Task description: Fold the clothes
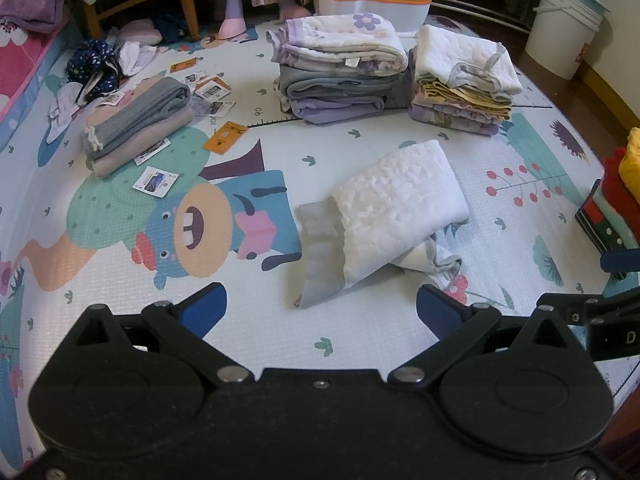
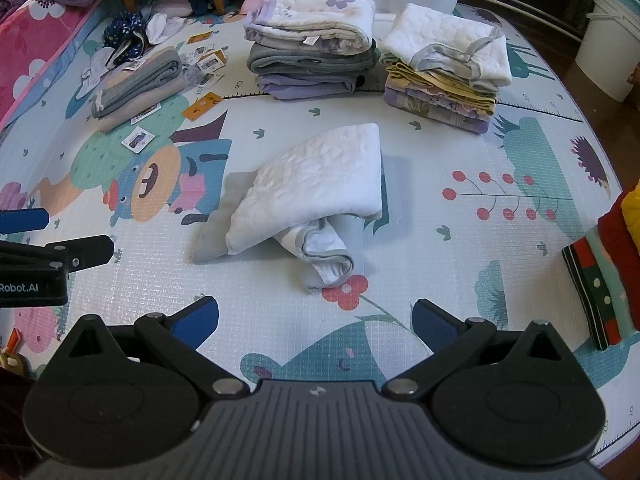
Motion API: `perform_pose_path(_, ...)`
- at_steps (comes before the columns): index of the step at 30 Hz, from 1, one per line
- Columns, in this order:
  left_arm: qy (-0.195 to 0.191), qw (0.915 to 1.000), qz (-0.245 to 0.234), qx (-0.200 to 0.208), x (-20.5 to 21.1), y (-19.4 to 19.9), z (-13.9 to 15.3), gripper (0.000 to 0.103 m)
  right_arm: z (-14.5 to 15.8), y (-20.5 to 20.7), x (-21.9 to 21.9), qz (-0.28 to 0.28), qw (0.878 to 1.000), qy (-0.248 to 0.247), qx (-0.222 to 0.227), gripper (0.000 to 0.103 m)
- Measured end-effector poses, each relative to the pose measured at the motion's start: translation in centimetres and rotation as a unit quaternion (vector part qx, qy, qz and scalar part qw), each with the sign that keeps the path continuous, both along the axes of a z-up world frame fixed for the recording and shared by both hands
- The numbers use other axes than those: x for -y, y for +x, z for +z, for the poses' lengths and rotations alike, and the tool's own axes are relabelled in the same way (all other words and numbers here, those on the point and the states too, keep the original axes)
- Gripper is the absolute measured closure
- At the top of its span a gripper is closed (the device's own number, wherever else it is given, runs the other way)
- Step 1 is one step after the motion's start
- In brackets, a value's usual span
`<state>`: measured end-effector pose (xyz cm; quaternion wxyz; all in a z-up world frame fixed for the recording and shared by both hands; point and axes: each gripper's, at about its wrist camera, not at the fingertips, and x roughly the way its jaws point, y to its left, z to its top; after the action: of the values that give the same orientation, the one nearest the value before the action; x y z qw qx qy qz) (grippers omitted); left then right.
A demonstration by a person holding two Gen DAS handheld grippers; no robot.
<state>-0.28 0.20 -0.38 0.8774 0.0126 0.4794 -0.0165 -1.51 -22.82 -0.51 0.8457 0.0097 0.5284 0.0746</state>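
Both of your hand-held grippers are released and empty: left hand-held gripper (image 1: 320, 312) and right hand-held gripper (image 2: 316, 320) hover side by side above the mat (image 1: 360, 344), jaws wide apart, nothing between them.

Garment (image 1: 396, 208): white quilted piece with grey trim, lying on the mat just ahead of both grippers, touching neither. It is partly folded. The main panel is doubled over, a grey cuff end (image 2: 216, 228) sticks out toward your left, and a loose sleeve or leg (image 2: 326, 252) curls out from under the near edge, closest to your right gripper.

Step in hand, as I judge it: between folds, about to re-grasp. The fold looks unfinished while that curl and the grey end lie outside the bundle.

Next move calls for: bring the right gripper forward and down onto the curled piece, pinch only its top layer, and tuck it over the panel. Take the grey end with the left.

Around: three finished stacks sit beyond the garment, a grey one (image 1: 136, 120) far left, a tall one (image 1: 340, 68) straight ahead, a third (image 1: 464, 76) ahead to the right. Paper tags (image 1: 224, 136) are scattered ahead left. Red and yellow items (image 2: 616, 248) lie at far right.

Nothing stands between grippers and garment. The grippers are near each other, so mind a clash when closing in.
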Motion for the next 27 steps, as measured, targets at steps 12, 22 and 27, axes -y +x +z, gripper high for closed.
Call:
perform_pose_path(12,-0.001,1.0,0.0,-0.001,-0.26,0.03,-0.04,0.0,-0.1,0.05,-0.09,0.0,1.0,-0.001,-0.001,0.0)
perform_pose_path(22,-0.002,1.0,-0.001,-0.001,-0.36,0.15,0.14,0.0,-0.1,0.18,-0.03,-0.002,1.0,-0.002,-0.001,0.0)
perform_pose_path(27,-0.003,1.0,0.0,-0.001,-0.46,0.13,0.14,0.0,-0.14,0.23,-0.04,-0.002,1.0,-0.003,-0.002,0.0)
